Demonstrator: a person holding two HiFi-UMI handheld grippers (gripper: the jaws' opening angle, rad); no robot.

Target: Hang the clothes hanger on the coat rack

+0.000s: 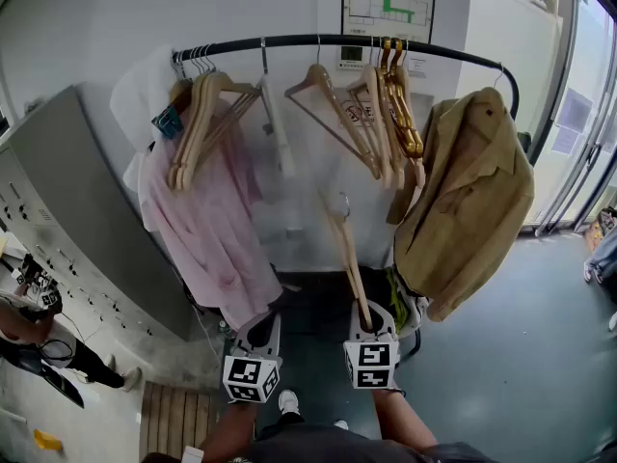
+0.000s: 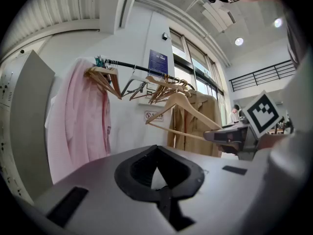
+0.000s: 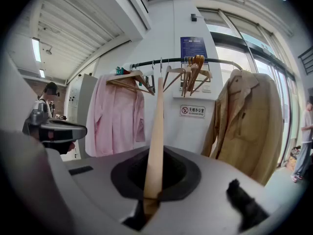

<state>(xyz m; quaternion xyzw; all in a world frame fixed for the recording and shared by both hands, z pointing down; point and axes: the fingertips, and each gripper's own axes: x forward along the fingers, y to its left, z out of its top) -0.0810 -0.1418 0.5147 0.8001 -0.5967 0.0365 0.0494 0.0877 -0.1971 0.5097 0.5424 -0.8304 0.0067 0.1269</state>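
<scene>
A black coat rack bar (image 1: pixel 337 40) runs across the white wall, above and beyond both grippers. My right gripper (image 1: pixel 367 318) is shut on one arm of a wooden clothes hanger (image 1: pixel 345 249), which rises from the jaws towards the bar with its metal hook below it. In the right gripper view the hanger's arm (image 3: pixel 156 131) stands clamped in my right gripper (image 3: pixel 150 199), in line with the bar (image 3: pixel 215 60). My left gripper (image 1: pixel 258 328) hangs beside it, a little to the left. In the left gripper view my left gripper (image 2: pixel 164 196) is shut with nothing in it, and the held hanger (image 2: pixel 183 102) shows to its right.
Several wooden hangers (image 1: pixel 386 104) hang on the bar. A pink shirt (image 1: pixel 207 220) hangs at its left end and a tan jacket (image 1: pixel 472 191) at its right. A grey cabinet (image 1: pixel 87 220) stands on the left and glass doors (image 1: pixel 578 123) on the right.
</scene>
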